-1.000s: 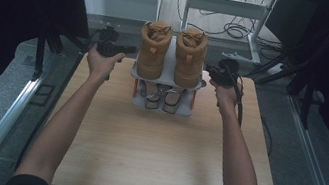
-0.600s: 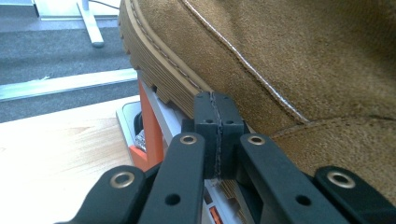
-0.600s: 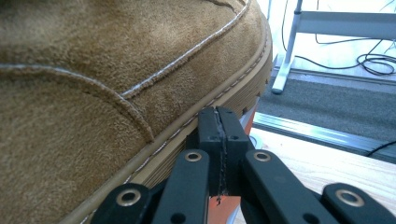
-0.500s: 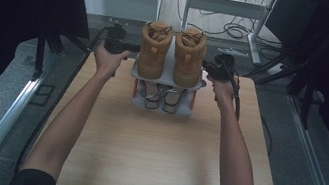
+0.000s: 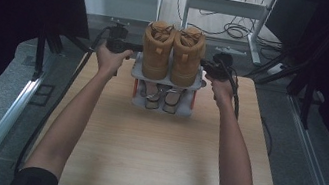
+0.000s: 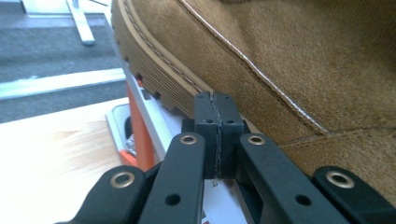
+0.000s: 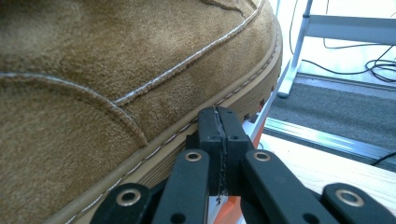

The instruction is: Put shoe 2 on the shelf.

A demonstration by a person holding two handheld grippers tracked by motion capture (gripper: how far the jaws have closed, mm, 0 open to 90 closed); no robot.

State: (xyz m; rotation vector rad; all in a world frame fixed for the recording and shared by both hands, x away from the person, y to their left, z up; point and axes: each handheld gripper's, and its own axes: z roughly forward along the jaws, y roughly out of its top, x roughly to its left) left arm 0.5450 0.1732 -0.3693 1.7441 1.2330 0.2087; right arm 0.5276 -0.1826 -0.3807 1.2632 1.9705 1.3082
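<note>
Two tan suede boots stand side by side on the top shelf of a small grey shoe rack with orange posts. My left gripper is at the rack's left side, its jaws shut with nothing between them. In the left gripper view its tips sit right by the left boot's ribbed sole. My right gripper mirrors it on the right, also shut and holding nothing. Its tips lie against the right boot's sole edge.
A pair of sandals lies on the rack's lower level. The rack stands at the far middle of the wooden tabletop. Beyond the far edge are a desk frame and floor cables. Metal rails run along both sides.
Both hands have edged slightly farther away, up beside the boots. The jaws of both grippers stay shut.
</note>
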